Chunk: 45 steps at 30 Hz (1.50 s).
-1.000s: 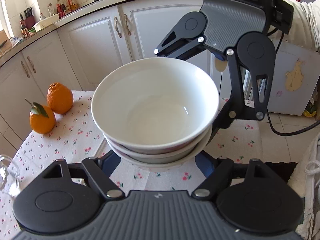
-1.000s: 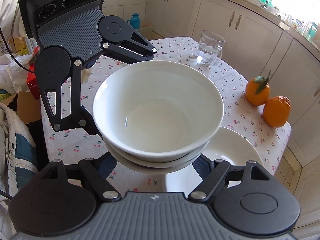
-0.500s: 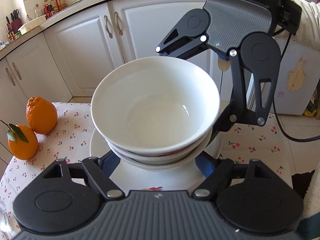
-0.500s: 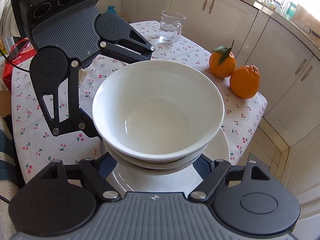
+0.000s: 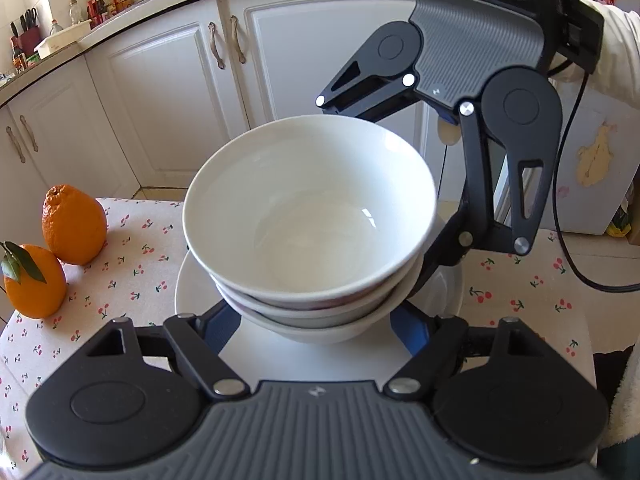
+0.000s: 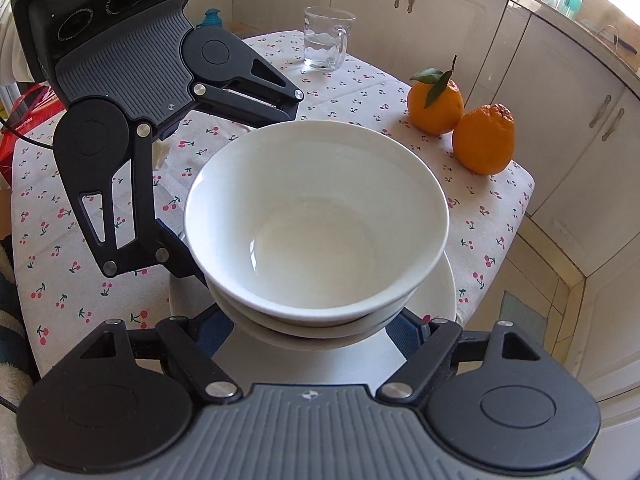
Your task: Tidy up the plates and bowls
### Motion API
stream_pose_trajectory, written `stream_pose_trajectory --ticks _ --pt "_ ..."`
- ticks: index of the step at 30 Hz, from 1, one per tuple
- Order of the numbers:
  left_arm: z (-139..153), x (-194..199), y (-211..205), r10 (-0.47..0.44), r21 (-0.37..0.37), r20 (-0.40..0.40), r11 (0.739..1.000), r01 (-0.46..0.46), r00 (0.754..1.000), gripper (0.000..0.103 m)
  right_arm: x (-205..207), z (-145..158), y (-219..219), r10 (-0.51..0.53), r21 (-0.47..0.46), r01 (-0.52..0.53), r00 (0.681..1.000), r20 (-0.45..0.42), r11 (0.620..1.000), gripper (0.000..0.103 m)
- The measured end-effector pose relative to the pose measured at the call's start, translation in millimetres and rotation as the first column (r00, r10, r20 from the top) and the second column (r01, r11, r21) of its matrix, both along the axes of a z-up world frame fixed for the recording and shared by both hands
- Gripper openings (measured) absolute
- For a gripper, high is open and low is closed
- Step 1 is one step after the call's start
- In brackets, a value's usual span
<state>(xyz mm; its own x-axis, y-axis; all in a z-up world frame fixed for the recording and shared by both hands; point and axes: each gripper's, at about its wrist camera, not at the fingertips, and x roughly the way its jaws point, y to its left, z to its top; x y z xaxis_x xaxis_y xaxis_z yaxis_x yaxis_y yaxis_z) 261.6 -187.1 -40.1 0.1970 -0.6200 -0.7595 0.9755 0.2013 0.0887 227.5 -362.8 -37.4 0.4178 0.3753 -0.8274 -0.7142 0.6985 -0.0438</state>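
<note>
In the left wrist view, a stack of white bowls point(image 5: 310, 216) was seen clamped between the blue pads of the left tool point(image 5: 316, 326), directly over a white plate point(image 5: 200, 296) on the cherry-print tabletop point(image 5: 128, 264); whether the stack touched the plate could not be told. Two oranges point(image 5: 74, 224) lay well to the left. The right tool point(image 5: 436, 258) gripped the stack's far side. In the right wrist view, the right tool point(image 6: 312, 334) was closed on the same bowls point(image 6: 316, 216), the left tool point(image 6: 180, 258) opposite, with a glass mug point(image 6: 325, 42) near the tabletop's far edge.

Three stacked bowls point(image 5: 310, 216), one plate point(image 6: 442, 296), two oranges point(image 6: 484, 140), one glass mug point(image 6: 326, 44).
</note>
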Motion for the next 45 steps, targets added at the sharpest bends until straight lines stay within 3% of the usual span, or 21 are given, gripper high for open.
stream_pose_trajectory --ticks 8,10,12,17,19,20,24,28,31,34,38,45 --pt "1 -11 3 0.029 -0.014 0.064 1.0 -0.028 0.998 0.088 3 -3 -3 -0.034 0.023 0.035 0.999 -0.016 0.999 0.087" --pt "2 -14 8 0.044 -0.028 0.057 0.999 -0.043 0.997 0.089 0 -1 -2 -0.044 0.017 0.044 0.999 -0.008 0.999 0.094" --pt "6 -22 14 0.08 -0.045 0.071 0.996 -0.077 0.994 0.094 -7 4 0 -0.071 0.022 0.071 0.997 0.016 0.997 0.101" --pt "27 -51 38 0.245 -0.131 0.11 0.964 -0.23 0.963 0.098 -36 20 3 -0.218 0.045 0.216 0.975 0.042 0.975 0.103" --pt "38 -64 48 0.322 -0.187 0.114 0.936 -0.298 0.94 0.101 -49 27 8 -0.317 0.042 0.315 0.947 0.057 0.948 0.103" --pt "45 -70 53 0.382 -0.225 0.121 0.909 -0.35 0.916 0.102 -55 29 10 -0.373 0.043 0.371 0.926 0.066 0.928 0.103" --pt "65 -90 69 0.532 -0.319 0.087 0.816 -0.483 0.842 0.103 -81 41 17 -0.581 0.081 0.575 0.809 0.09 0.814 0.103" --pt "77 -104 75 0.654 -0.32 0.096 0.734 -0.599 0.751 0.103 -110 55 23 -0.728 0.147 0.713 0.673 0.129 0.685 0.103" --pt "81 -110 74 0.73 -0.274 0.111 0.675 -0.685 0.675 0.103 -130 66 35 -0.786 0.163 0.771 0.586 0.199 0.616 0.103" --pt "84 -117 79 0.766 -0.259 0.073 0.633 -0.729 0.639 0.103 -142 73 43 -0.815 0.198 0.794 0.534 0.227 0.575 0.103" --pt "89 -127 84 0.774 -0.271 0.04 0.617 -0.739 0.632 0.102 -150 80 47 -0.827 0.227 0.798 0.515 0.226 0.559 0.103" --pt "94 -137 85 0.808 -0.292 0.087 0.58 -0.76 0.583 0.102 -162 87 60 -0.821 0.243 0.787 0.516 0.245 0.567 0.103"
